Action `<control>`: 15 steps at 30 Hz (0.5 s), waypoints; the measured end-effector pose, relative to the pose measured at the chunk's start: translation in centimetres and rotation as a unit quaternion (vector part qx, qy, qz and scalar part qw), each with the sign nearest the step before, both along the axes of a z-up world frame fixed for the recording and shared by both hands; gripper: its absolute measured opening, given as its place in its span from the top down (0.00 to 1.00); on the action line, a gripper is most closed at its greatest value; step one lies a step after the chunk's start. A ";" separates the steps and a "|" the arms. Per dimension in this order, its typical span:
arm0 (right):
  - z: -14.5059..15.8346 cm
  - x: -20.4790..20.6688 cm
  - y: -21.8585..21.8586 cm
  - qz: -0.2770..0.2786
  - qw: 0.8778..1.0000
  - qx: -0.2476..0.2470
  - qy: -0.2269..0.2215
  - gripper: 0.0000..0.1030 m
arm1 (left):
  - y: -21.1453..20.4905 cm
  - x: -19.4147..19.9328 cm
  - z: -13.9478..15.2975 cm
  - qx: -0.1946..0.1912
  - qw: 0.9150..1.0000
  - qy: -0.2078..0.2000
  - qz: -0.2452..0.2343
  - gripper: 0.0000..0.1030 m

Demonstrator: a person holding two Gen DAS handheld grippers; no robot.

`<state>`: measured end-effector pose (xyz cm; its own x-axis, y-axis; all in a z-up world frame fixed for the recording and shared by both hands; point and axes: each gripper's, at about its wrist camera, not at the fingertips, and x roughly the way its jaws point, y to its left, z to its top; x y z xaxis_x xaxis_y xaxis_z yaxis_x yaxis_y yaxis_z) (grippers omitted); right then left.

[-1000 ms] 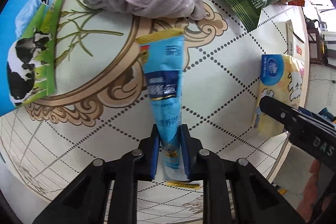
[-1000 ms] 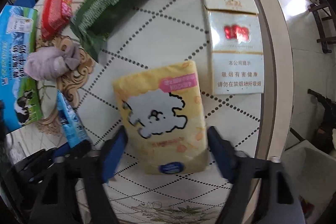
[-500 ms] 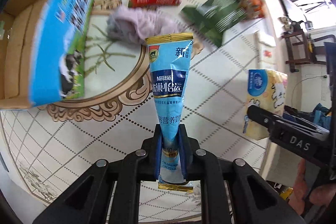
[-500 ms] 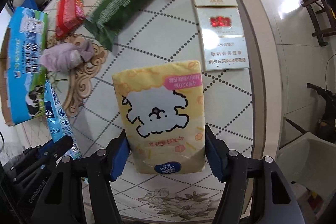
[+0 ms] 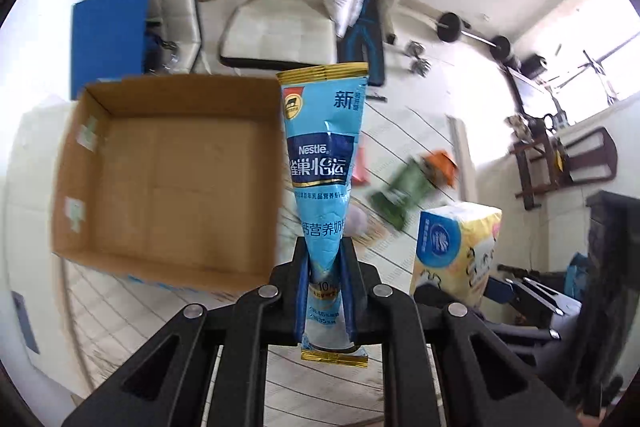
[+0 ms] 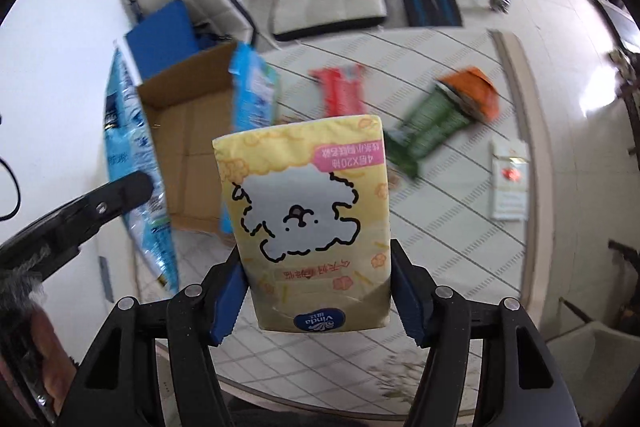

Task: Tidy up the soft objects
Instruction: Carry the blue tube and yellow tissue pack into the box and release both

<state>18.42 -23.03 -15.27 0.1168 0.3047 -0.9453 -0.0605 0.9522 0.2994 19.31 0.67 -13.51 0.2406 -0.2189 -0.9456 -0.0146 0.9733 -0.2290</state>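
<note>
In the left wrist view, a blue Nestle sachet (image 5: pixel 325 163) is pinched near its lower end between the 2 fingers of the left gripper (image 5: pixel 325 291), which are pressed together on it. The sachet is held upright and clear of the table (image 5: pixel 400 143), probably so it can be dropped end-first. An open cardboard box (image 5: pixel 168 179) is seen just left of the sachet, its floor bare, so ample room is offered; the near wall is the edge to be cleared. The yellow tissue pack (image 5: pixel 460 247) is seen to the right.

In the right wrist view, the tissue pack (image 6: pixel 308 223) is clamped across its width by the right gripper (image 6: pixel 316 299), the fingers spread wide and pressed against both sides. It is carried lifted above the table (image 6: pixel 460 227). The box (image 6: pixel 188 147) lies ahead to the left, with the sachet (image 6: pixel 136 179) and the left gripper between. Crowding at the box mouth is judged likely if both are brought in together. A red packet (image 6: pixel 342 91), a green packet (image 6: pixel 428 131), an orange packet (image 6: pixel 472 91) and a white carton (image 6: pixel 509 183) are left on the table.
</note>
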 end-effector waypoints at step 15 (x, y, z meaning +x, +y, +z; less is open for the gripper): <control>-11.7 13.4 21.5 0.010 0.997 -0.040 0.063 0.35 | 13.6 11.7 -10.8 0.003 0.994 0.108 0.018 0.88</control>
<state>31.81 -1.51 -26.94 -0.0090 0.2290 -0.9734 -0.0457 0.9723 0.2291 31.00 14.31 -24.33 0.0399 -0.2073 -0.9775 -0.0972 0.9728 -0.2103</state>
